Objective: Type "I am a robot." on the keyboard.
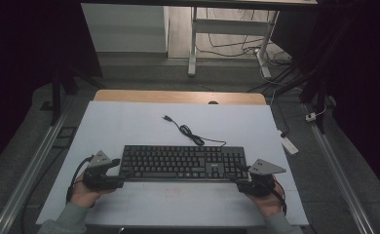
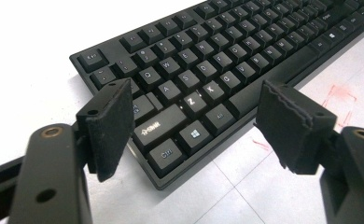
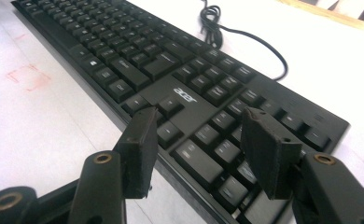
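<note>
A big white table [image 1: 129, 126] is seen from above. A black keyboard [image 1: 183, 162] is laid flat on it, near the person's side and about in the middle from left to right. Its thin cable [image 1: 190, 134] is curled on the table just behind it, at the far side.

The left gripper [image 1: 117, 171] is held at the left end of the keyboard. Its fingers [image 2: 108, 126] are spread wide open, and nothing is gripped. The near left corner, by the Ctrl key, is seen between them. The right gripper [image 1: 243, 176] is held at the right end. Its fingers [image 3: 140, 149] are also wide open over the number keys, and nothing is gripped.

It looks like the keyboard is about to be picked up by both ends. Keys could be pressed or popped off if the fingers are closed on the keys and not on the edge. The keyboard could be tipped if one end is lifted first. The cable could be dragged and caught.
</note>
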The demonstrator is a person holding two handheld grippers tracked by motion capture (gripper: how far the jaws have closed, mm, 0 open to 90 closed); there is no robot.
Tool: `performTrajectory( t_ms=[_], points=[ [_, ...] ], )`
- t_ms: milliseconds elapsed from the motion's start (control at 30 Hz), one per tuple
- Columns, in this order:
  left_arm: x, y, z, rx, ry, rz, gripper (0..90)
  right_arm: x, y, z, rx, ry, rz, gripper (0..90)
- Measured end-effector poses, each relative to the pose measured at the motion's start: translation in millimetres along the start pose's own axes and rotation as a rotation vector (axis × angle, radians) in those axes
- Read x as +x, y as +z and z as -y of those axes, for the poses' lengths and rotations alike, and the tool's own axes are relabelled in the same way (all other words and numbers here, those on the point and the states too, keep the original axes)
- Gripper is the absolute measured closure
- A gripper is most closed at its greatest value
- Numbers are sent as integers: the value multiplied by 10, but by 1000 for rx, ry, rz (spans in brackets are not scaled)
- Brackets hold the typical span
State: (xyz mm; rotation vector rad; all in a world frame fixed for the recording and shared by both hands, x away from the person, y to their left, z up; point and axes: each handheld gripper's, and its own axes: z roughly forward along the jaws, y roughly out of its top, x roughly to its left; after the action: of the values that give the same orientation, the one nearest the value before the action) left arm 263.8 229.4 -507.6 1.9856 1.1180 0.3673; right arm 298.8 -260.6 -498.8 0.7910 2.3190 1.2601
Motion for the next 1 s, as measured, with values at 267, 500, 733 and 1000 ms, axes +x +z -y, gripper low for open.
performTrajectory(
  t_ms=[267, 500, 733, 1000],
  points=[
    [24, 1, -22, -1, -41, 6, 382, 95, 147, -130, -11, 4, -54, 482],
    [22, -1, -43, -5, -44, 12, 432, 159, 256, -250, -11, -9, -80, 537],
    [23, -4, -52, -11, -27, 24, 554, 221, 408, -395, -14, -13, -108, 720],
    [15, -26, -54, -17, -5, 29, 836, 351, 641, -600, 0, -43, -162, 895]
  ],
)
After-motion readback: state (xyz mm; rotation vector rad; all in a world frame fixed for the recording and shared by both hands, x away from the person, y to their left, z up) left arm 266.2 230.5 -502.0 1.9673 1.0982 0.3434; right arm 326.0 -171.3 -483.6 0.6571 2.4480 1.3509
